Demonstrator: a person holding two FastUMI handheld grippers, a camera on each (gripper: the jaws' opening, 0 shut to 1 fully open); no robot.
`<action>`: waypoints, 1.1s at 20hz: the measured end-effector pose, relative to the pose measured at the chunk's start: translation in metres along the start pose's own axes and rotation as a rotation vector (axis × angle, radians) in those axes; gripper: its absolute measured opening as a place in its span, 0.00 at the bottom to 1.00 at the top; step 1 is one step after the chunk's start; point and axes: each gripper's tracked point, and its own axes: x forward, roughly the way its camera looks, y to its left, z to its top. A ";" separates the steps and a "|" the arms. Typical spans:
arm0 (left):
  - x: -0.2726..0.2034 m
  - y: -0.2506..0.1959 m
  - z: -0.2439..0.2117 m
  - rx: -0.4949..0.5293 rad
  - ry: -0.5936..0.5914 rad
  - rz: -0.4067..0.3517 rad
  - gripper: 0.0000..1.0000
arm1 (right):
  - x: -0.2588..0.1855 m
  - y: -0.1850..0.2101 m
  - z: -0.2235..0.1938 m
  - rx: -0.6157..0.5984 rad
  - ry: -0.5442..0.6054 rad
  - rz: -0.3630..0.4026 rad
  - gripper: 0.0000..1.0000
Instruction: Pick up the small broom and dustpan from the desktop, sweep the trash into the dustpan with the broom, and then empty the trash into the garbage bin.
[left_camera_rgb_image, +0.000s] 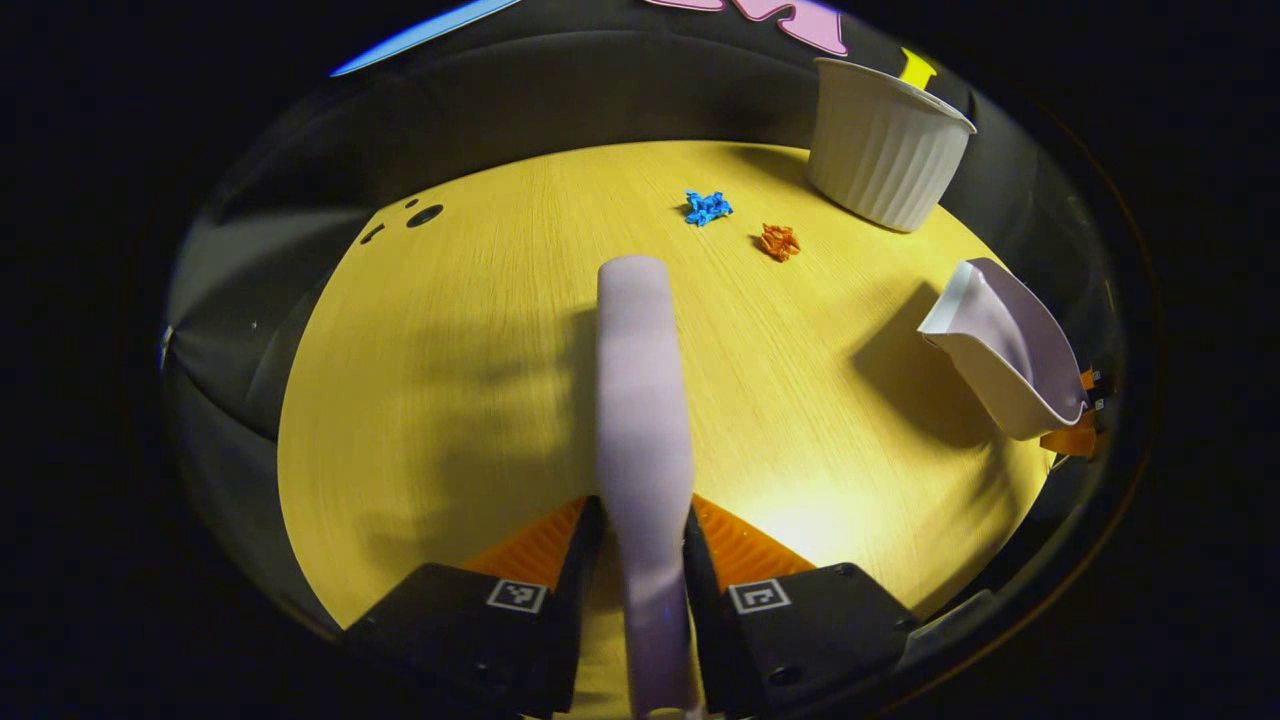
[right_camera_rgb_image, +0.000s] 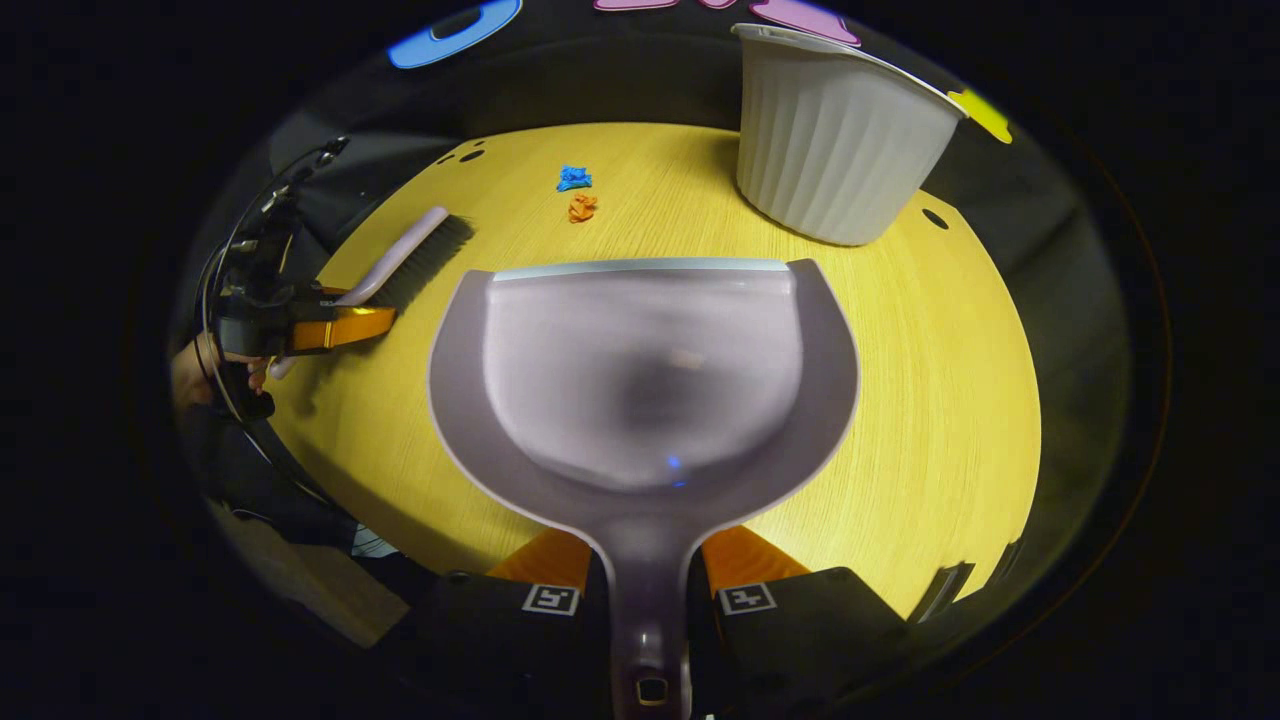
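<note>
The left tool (left_camera_rgb_image: 645, 545) is clamping the broom (left_camera_rgb_image: 640, 400) at frame centre, the right tool (right_camera_rgb_image: 645, 575) is clamping the dustpan (right_camera_rgb_image: 640, 370) handle, scraps (left_camera_rgb_image: 708, 207) lying upper-centre on the desk (left_camera_rgb_image: 450, 400).

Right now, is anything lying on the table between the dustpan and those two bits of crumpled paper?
Nothing visible: bare yellow wooden tabletop lies between the pale lilac plastic dustpan and the blue scrap and orange scrap. The white ribbed bin stands off to the side.

Dim booth, soft shadows, fisheye-warped edges
</note>
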 end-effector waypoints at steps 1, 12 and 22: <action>-0.001 0.000 0.001 -0.001 0.008 0.003 0.36 | -0.002 0.002 0.001 -0.005 -0.003 0.005 0.36; -0.006 0.025 0.087 0.000 -0.167 0.023 0.26 | 0.008 0.006 0.012 -0.119 0.099 0.032 0.36; 0.056 0.029 0.174 0.160 -0.162 0.012 0.26 | 0.030 0.005 0.025 -0.161 0.163 0.029 0.36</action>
